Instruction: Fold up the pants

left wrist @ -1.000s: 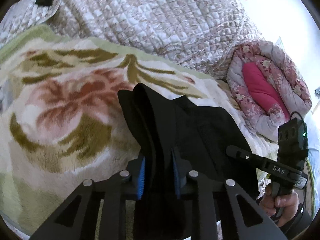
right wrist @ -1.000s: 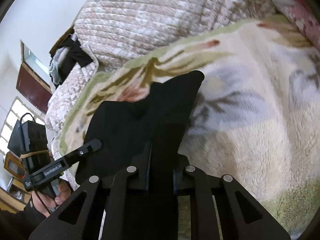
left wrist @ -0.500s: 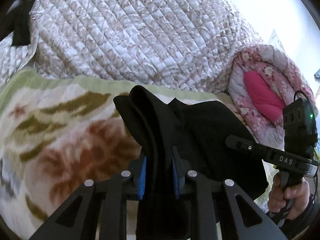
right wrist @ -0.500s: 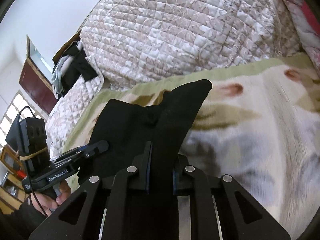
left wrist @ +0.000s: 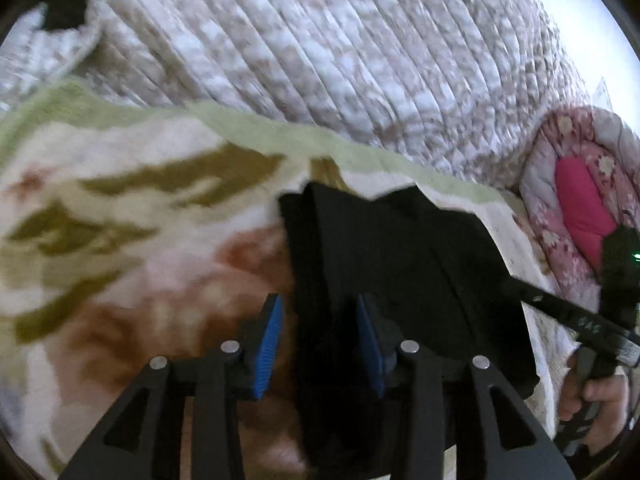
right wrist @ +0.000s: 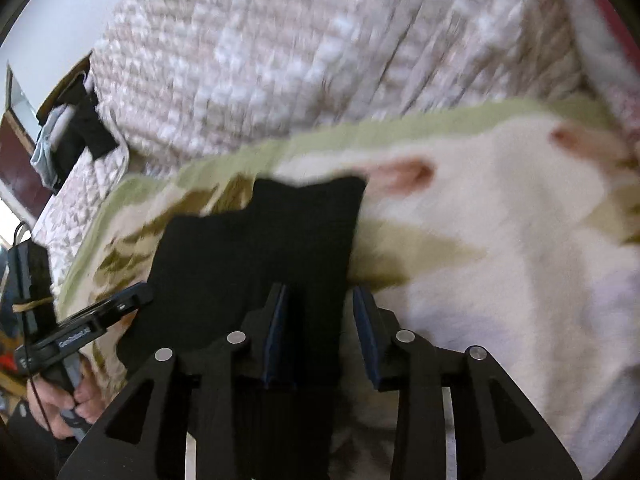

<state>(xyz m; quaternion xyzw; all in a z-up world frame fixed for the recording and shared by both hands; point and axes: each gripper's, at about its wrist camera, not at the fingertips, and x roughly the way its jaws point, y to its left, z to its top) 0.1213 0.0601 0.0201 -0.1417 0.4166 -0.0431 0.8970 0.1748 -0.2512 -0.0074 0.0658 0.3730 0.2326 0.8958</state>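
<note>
left claw (left wrist: 318,330): wide, pants (left wrist: 392,256) loose between its fingers
right claw (right wrist: 320,330): wide, likewise
blanket (left wrist: 132,240): bears the fold, likely being let go

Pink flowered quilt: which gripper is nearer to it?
Right. The right gripper sits just beside the quilt; the left gripper is farther, across the black pants.

Right tongs (right wrist: 320,328) parted, black pants (right wrist: 260,248) between, on blanket (right wrist: 500,260).
</note>
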